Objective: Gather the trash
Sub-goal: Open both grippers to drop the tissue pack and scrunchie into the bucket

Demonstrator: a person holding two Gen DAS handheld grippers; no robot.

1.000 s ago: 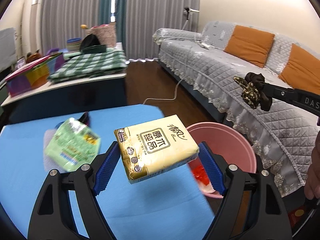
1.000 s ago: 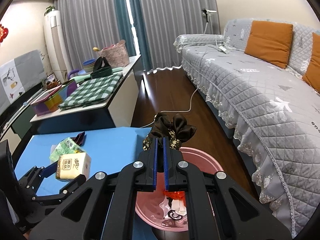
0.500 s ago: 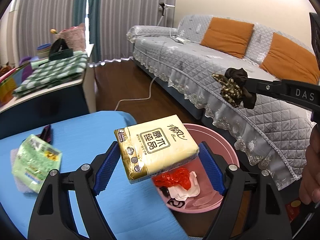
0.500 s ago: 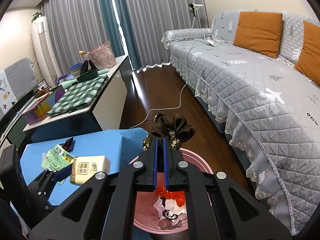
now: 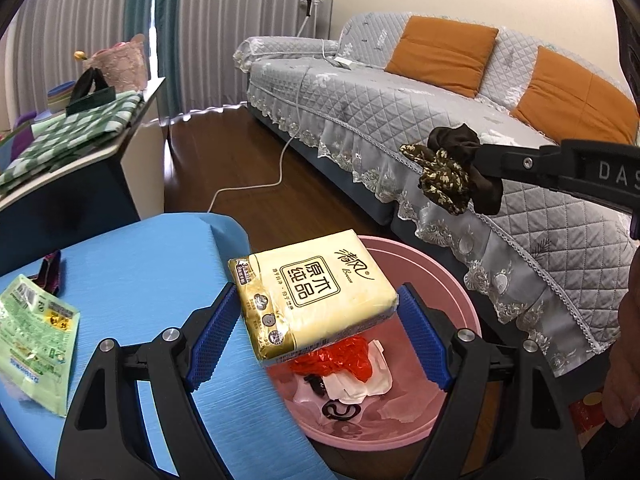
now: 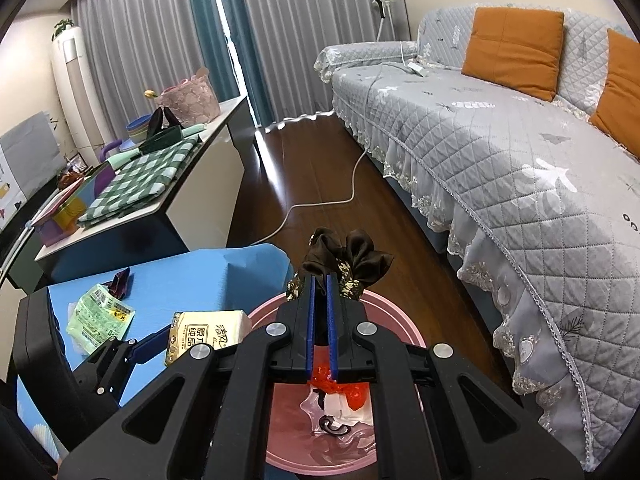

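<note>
Left claw (image 5: 316, 316) spread wide, both pads pressed on the tissue pack (image 5: 314, 290), which hangs over the near rim of the pink bin (image 5: 460, 292). Right claw (image 6: 320, 280) is just parting its jaws, the brown scrunchie (image 6: 348, 264) still between them, above the bin's far rim. In the bin: red wrapper (image 5: 344, 358) and white scraps. Left of the bin, a green packet (image 5: 36, 332) lies on the blue worktop (image 5: 132, 264).

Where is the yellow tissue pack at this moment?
In the left wrist view, the yellow tissue pack sits centre, clamped between the left gripper's blue fingers above the pink bin's near rim.
</note>
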